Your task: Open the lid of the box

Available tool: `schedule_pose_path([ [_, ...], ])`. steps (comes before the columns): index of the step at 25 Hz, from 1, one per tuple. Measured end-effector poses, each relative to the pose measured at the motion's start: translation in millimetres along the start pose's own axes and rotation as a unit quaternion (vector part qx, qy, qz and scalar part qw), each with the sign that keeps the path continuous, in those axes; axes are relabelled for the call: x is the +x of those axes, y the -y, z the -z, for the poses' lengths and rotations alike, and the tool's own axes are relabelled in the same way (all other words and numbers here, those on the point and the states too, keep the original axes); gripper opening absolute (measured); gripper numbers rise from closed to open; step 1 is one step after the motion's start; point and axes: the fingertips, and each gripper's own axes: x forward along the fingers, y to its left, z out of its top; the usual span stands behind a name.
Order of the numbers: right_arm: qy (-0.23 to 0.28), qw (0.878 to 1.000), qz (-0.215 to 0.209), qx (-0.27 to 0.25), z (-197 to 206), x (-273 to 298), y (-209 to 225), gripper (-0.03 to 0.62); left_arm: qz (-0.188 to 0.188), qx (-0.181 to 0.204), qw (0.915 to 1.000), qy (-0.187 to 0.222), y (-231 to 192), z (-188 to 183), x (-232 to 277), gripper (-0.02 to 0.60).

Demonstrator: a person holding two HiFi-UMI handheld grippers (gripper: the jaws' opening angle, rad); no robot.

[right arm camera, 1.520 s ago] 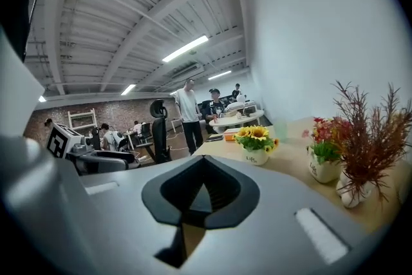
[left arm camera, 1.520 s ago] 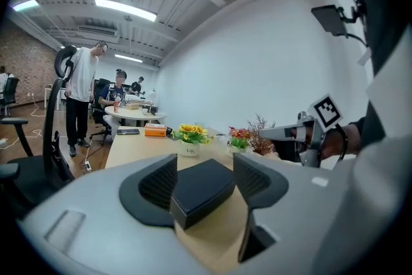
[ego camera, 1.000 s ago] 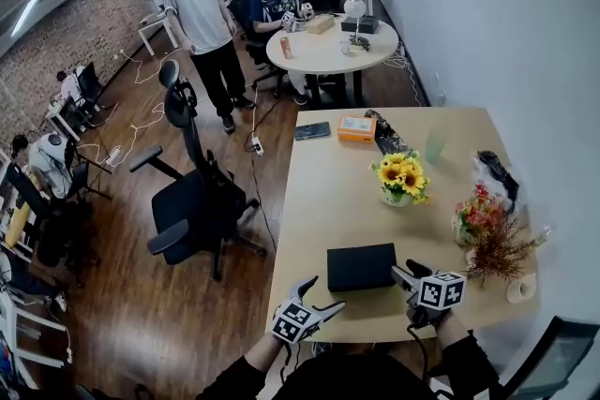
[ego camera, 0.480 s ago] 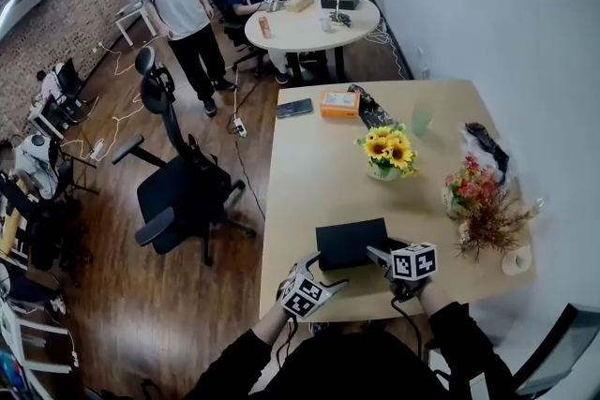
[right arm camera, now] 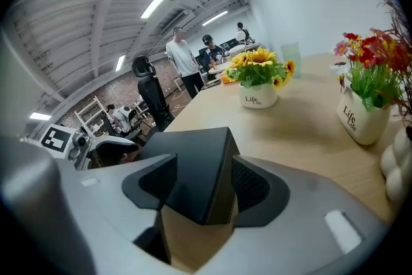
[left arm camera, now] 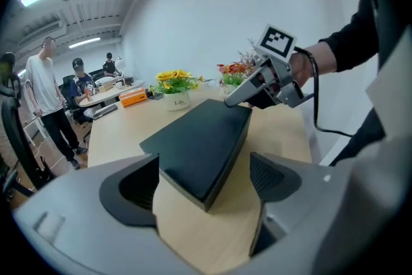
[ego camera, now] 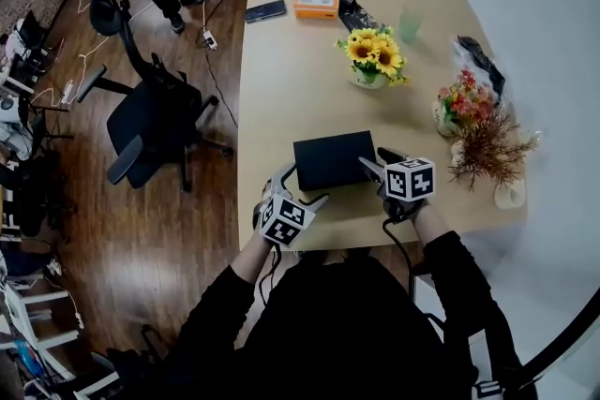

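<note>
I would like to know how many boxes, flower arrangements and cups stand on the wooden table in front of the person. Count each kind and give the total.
Boxes: 2 (black box, orange box)
Flower arrangements: 3 (sunflowers, red flowers, dried branches)
Cups: 1 (green cup)
Total: 6

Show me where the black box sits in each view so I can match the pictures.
Head view: black box at the centre, slightly right.
Left gripper view: centre, one corner pointing at the camera.
Right gripper view: lower centre, corner toward the camera.
Shared landmark: the sunflower pot, beyond the box in all three.
</note>
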Motion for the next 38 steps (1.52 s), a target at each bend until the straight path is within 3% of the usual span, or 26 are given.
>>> schedule_pose_path([
  [4, -0.002, 1.000, -0.004, -0.026, 5, 10, -3, 0.235, -0.001, -0.035, 0.9991, -0.022, -11, 16, 11, 0.426],
  [6, 0.012, 0.999, 0.000, -0.036, 6, 10, -4, 0.227, -0.003, -0.042, 0.9988, -0.025, -14, 18, 14, 0.374],
  [25, 0.090, 0.977, 0.055, -0.184, 4, -2, -15, 0.229, -0.016, -0.034, 0.9989, -0.029, -14, 17, 15, 0.379],
  [32, 0.063, 0.988, 0.047, -0.135, 5, 0, -9, 0.232, -0.026, -0.016, 0.9994, 0.018, -12, 15, 12, 0.371],
  [36, 0.051, 0.996, 0.027, -0.073, -9, 3, 4, 0.230, 0.020, -0.117, 0.9917, 0.048, -17, 6, 1, 0.368],
  [38, 0.032, 0.998, 0.003, -0.048, -16, 13, 7, 0.261, 0.043, -0.130, 0.9899, 0.038, -21, 1, 3, 0.371],
])
